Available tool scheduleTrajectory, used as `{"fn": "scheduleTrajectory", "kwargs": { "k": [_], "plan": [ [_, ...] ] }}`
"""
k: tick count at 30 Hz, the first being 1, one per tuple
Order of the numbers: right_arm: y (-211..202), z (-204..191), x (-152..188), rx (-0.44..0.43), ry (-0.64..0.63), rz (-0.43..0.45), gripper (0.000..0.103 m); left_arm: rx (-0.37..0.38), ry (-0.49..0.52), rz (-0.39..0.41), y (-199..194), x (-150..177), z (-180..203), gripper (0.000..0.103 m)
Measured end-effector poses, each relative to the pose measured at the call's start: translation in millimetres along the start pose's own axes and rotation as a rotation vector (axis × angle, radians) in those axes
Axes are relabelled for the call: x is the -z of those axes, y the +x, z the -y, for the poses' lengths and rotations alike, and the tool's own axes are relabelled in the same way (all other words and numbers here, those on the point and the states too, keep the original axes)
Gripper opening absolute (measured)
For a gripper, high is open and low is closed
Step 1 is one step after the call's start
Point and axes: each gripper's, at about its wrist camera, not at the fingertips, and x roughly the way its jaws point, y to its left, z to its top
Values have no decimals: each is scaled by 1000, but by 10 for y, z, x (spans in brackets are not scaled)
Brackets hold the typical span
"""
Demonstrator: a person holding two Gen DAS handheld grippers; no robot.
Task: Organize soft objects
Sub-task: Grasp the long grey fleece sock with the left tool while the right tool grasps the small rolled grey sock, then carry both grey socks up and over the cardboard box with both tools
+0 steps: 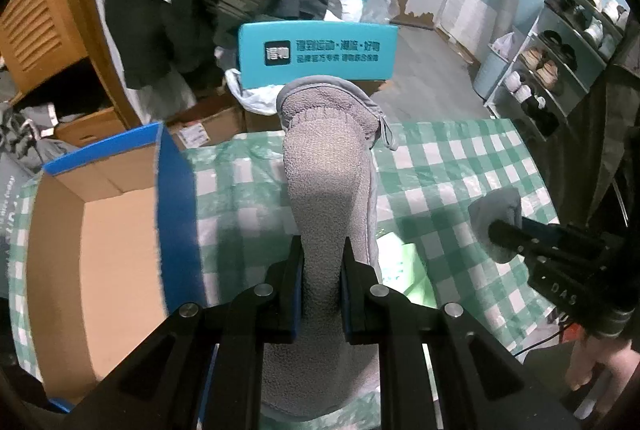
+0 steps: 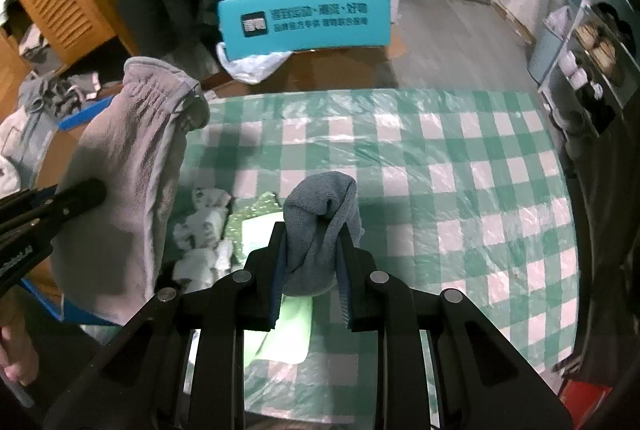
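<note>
The left gripper [image 1: 322, 286] is clamped on a grey fleece slipper [image 1: 328, 165], held above the checked cloth [image 1: 440, 165]. The right gripper [image 2: 312, 274] is closed on a bunched blue-grey cloth [image 2: 320, 222]. An open blue box [image 1: 100, 238] is seen just left of the slipper; white socks [image 2: 204, 242] and a green packet [image 2: 288, 330] lie beneath. The slipper's opening faces away, its fabric creased.

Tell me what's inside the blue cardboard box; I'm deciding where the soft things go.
The blue cardboard box shows only bare brown walls and floor where visible. Its near part is hidden behind the left tongs, which hold the grey fleece cloth.
</note>
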Motion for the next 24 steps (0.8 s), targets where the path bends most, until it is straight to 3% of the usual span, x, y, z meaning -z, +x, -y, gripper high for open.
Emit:
{"fn": "scheduleTrajectory", "kwargs": {
  "k": [24],
  "plan": [
    [-362, -816, -79, -82, -149, 70, 22, -48, -27, 100, -617, 186, -451, 15]
  ]
}}
